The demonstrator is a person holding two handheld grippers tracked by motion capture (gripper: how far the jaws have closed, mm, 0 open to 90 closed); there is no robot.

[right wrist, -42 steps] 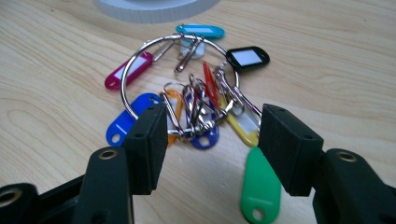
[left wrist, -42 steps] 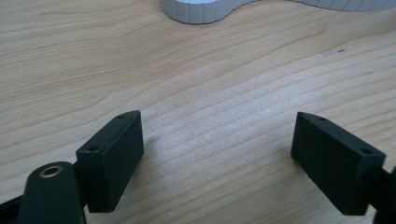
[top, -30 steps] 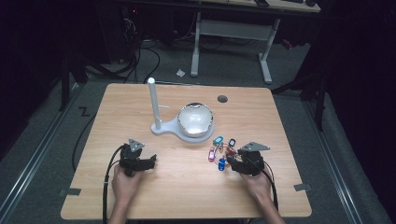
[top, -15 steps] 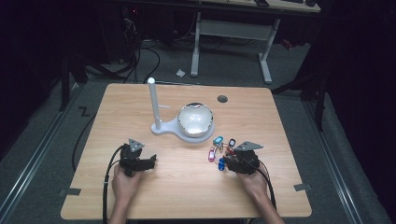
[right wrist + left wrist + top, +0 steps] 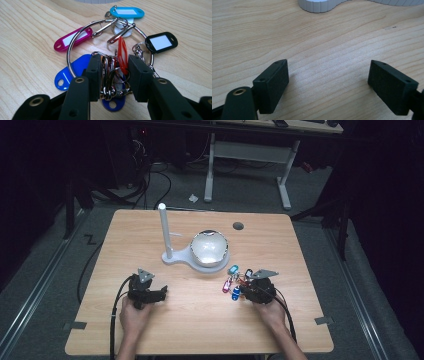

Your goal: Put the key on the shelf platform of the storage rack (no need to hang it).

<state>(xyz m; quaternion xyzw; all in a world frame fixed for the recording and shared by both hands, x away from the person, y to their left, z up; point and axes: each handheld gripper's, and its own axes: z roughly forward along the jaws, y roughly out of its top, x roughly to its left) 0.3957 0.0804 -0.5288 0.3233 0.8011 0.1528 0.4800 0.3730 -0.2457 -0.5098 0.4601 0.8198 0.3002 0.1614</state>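
A large metal key ring (image 5: 235, 282) with several coloured plastic tags lies on the wooden table (image 5: 200, 330), just in front of the white stand. In the right gripper view a magenta tag (image 5: 73, 39), a cyan tag (image 5: 127, 12), a black tag (image 5: 161, 42) and a blue tag (image 5: 71, 72) fan out around it. My right gripper (image 5: 114, 77) has just been closing, and its pads now press on the ring's bunch of metal clips (image 5: 107, 72) and a red tag (image 5: 122, 56). My left gripper (image 5: 162, 292) rests on the table at the left, open, with bare wood between its jaws (image 5: 328, 82).
A white stand (image 5: 175, 257) with an upright post (image 5: 164, 230) and a shiny domed bowl (image 5: 210, 247) sits mid-table; its base edge (image 5: 319, 5) lies ahead of the left gripper. A round cable hole (image 5: 238, 226) is at the back. Desk legs stand beyond on the floor.
The right gripper has edged left onto the key ring and its jaws have narrowed around the clips. The left hand and gripper have stayed where they were.
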